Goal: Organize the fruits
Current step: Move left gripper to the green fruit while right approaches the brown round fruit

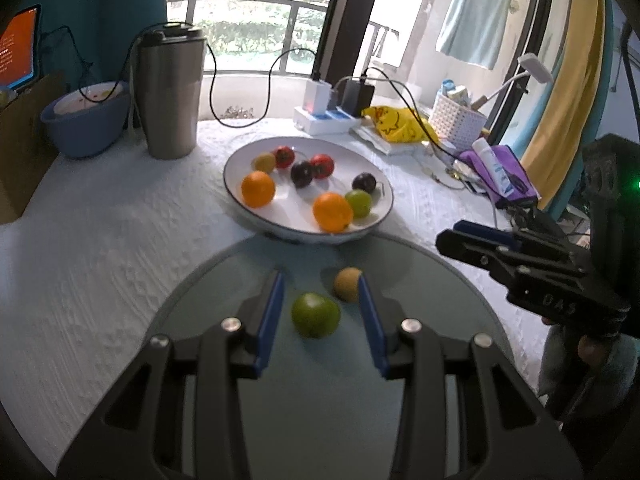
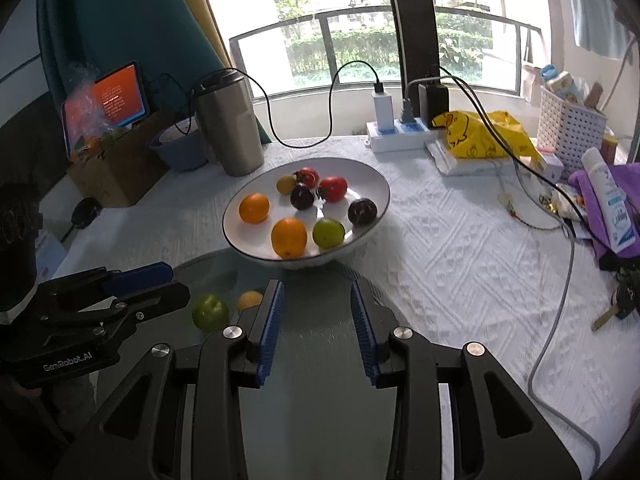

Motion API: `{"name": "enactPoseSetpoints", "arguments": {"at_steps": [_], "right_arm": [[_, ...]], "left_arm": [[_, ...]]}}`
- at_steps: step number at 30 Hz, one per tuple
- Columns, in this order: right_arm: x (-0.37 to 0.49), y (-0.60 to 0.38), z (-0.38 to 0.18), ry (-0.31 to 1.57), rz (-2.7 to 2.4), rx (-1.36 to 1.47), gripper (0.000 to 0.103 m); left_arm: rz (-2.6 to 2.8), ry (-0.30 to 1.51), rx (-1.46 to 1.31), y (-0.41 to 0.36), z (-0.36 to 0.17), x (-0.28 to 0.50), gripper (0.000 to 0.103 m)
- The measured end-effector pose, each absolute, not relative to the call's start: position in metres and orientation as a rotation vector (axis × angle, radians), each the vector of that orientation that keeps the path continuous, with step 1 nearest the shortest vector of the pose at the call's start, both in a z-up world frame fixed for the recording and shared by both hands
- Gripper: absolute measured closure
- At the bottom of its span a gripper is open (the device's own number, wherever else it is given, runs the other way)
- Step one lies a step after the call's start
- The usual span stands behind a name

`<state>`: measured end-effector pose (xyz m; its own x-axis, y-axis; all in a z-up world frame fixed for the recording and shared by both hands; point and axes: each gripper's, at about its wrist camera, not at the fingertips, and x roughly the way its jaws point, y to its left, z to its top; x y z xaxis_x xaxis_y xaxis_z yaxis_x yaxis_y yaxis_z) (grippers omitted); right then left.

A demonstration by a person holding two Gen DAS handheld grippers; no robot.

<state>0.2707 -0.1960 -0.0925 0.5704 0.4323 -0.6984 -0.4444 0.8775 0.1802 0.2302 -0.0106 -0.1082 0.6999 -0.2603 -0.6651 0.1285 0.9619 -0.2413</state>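
Observation:
A white bowl point(image 1: 256, 152) point(image 2: 368, 176) holds several fruits: oranges point(image 1: 258, 189) point(image 2: 289, 237), red tomatoes point(image 1: 322, 165), dark plums point(image 1: 364, 182) and a green fruit point(image 1: 359, 202) point(image 2: 328, 233). In front of it lies a round grey glass plate point(image 1: 420, 280) point(image 2: 320, 360) with a green fruit point(image 1: 315, 315) point(image 2: 209, 312) and a small yellow-brown fruit point(image 1: 347, 284) point(image 2: 249, 300). My left gripper point(image 1: 322, 308) is open, its fingers either side of the green fruit. My right gripper point(image 2: 317, 308) is open and empty over the plate, and shows in the left wrist view point(image 1: 480, 240).
A steel tumbler point(image 1: 170, 92) and a blue bowl point(image 1: 86, 120) stand back left. A power strip point(image 1: 324, 116) with cables, a yellow bag point(image 1: 396, 124), a white basket point(image 1: 458, 120), a purple cloth point(image 2: 600, 200) with a tube, and keys point(image 2: 620, 300) sit at the right.

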Motion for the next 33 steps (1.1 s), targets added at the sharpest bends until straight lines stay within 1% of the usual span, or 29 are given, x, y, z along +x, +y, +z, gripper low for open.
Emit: {"name": "enactPoseSetpoints", "arguments": {"at_steps": [12,26,29,30,33], "right_arm": [[0.269,-0.211,-0.106,0.827,0.514,0.034,0.066],[0.268,-0.193,-0.120,0.878,0.595,0.029,0.066],[0.268,-0.185,-0.122,0.887,0.610,0.017,0.066],[0.268,-0.182,-0.123,0.891,0.617,0.011,0.066],[0.269,-0.175,-0.124,0.898,0.629,-0.002,0.066]], "left_arm": [[-0.188,0.826,-0.138,-0.023,-0.125,0.235,0.063],[-0.169,0.846,-0.130,-0.025,-0.136,0.245,0.063],[-0.172,0.839,-0.146,-0.022,-0.136,0.245,0.064],[-0.175,0.834,-0.152,-0.021,-0.135,0.245,0.069],[-0.178,0.817,-0.151,-0.019,-0.133,0.243,0.071]]}}
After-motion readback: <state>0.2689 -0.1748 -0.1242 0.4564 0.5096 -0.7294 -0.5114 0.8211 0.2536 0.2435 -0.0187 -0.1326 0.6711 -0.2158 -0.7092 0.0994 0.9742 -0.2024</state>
